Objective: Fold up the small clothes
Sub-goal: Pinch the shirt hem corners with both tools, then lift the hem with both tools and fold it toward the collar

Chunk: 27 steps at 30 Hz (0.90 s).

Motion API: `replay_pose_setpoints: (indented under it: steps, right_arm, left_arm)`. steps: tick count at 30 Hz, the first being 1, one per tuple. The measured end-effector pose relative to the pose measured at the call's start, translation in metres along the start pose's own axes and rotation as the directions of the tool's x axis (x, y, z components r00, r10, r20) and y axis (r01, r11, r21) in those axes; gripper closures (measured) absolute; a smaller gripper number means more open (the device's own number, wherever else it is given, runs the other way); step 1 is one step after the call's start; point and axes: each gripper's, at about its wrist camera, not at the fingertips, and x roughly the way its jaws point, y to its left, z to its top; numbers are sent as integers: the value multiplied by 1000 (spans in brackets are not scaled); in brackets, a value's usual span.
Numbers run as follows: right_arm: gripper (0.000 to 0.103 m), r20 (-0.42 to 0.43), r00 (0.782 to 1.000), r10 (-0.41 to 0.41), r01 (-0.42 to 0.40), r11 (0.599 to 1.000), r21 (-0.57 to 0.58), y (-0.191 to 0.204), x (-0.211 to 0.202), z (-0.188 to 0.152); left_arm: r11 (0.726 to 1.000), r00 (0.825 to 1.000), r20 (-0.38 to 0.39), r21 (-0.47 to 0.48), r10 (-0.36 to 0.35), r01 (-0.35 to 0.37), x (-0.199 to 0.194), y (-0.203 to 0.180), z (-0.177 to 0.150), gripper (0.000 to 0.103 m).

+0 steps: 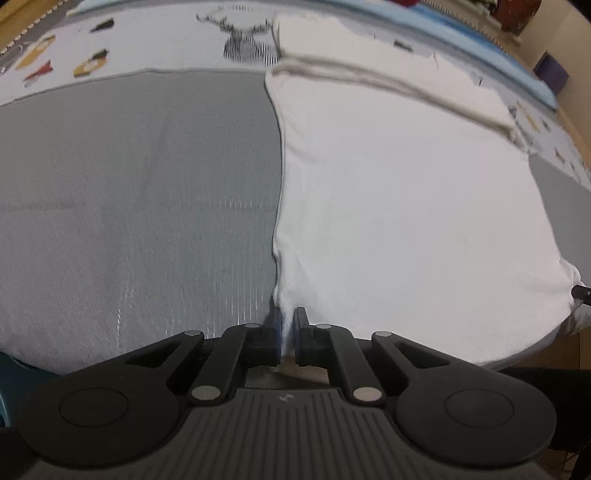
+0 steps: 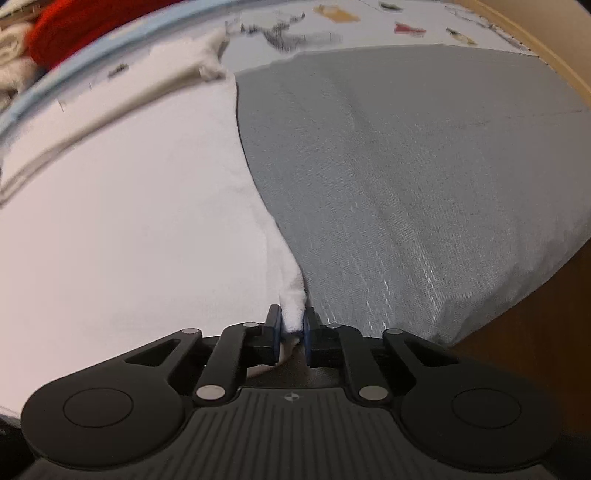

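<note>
At the near edge of the grey cloth [image 1: 140,206], the left gripper [image 1: 287,334] is clenched on the lower left corner of the white garment [image 1: 406,206], a thin fold pinched between its blue pads. The right gripper [image 2: 293,332] is clamped on the opposite lower corner of that garment [image 2: 122,221] (a thicker bunch fills its narrow gap). Between them the garment lies flat on the grey cloth. Beyond it are a printed sheet [image 1: 92,48] and, in the right wrist view, a red fabric pile [image 2: 85,26].
</note>
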Motion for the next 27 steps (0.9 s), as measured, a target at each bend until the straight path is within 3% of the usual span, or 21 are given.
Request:
replay_pose_setpoints:
  steps: [3, 7, 27]
  right_arm:
    - [92, 17, 1000, 7, -8, 1000, 20, -3, -2, 2]
    - [90, -81, 997, -5, 7, 1000, 28, -6, 16, -1]
    - [88, -71, 997, -23, 22, 1000, -15, 0, 12, 3]
  left_arm:
    - [1000, 1000, -5, -12, -8, 7, 0, 3, 0, 97]
    - [1000, 997, -81, 6, -12, 12, 11, 0, -4, 95]
    - [999, 998, -57, 46, 11, -9, 14, -7, -3, 94]
